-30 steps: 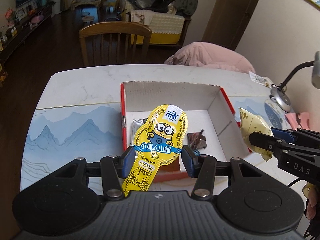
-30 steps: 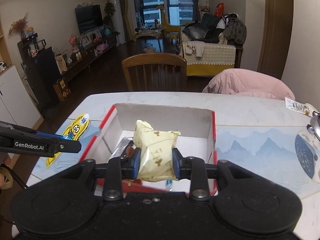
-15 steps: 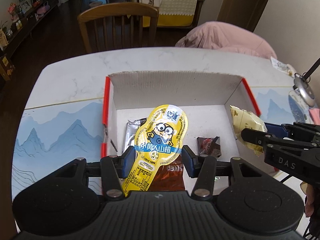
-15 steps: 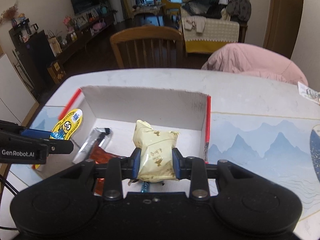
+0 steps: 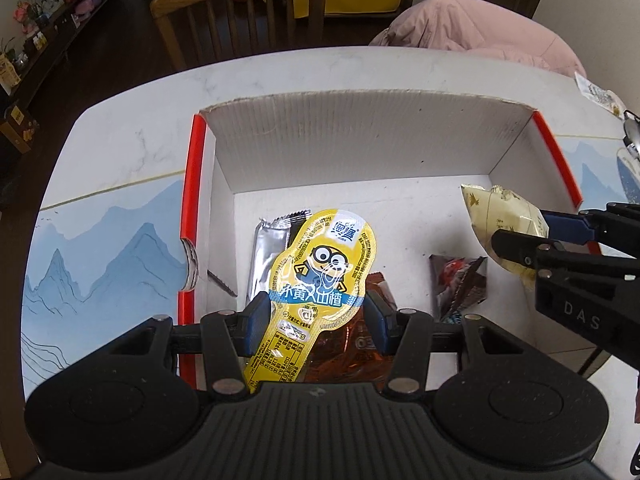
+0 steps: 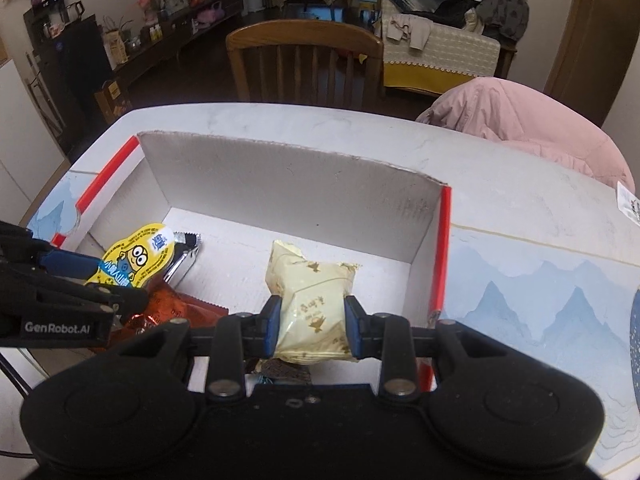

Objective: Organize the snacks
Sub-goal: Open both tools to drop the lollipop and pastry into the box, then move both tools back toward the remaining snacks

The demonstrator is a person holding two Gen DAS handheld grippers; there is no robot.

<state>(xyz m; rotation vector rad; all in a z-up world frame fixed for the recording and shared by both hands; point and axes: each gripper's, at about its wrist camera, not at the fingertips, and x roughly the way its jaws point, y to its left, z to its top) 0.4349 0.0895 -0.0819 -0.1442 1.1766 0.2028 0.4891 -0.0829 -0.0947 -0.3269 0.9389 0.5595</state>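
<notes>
1. The left tongs [image 5: 316,316] are sitting at the lower centre of the left wrist view, and they are gripping a yellow Minion snack pack [image 5: 320,280] by its narrow lower part, blue pads pressing in from both sides.
2. That yellow pack is standing up over the open cardboard box [image 5: 360,136], its rounded top pointing toward the box's far wall at the upper centre of the frame.
3. Beneath it on the box floor, a silver wrapper [image 5: 269,256] is lying just left of centre, an orange-brown packet [image 5: 360,348] is showing right under the tongs, and a dark red packet [image 5: 460,284] is lying to the right.
4. The right tongs [image 6: 313,322] are clamping a pale cream snack bag [image 6: 310,292] at the centre of the right wrist view, pads squeezing its sides.
5. The cream bag is hovering inside the box, toward its red-edged right wall [image 6: 440,252].
6. In the left wrist view the same bag is poking in from the right edge of the frame.
7. The box is resting on a worktop [image 5: 120,160] with a blue mountain print, a wooden chair [image 6: 304,64] is standing at the upper centre, and a pink jacket [image 6: 528,120] is lying at the upper right.
</notes>
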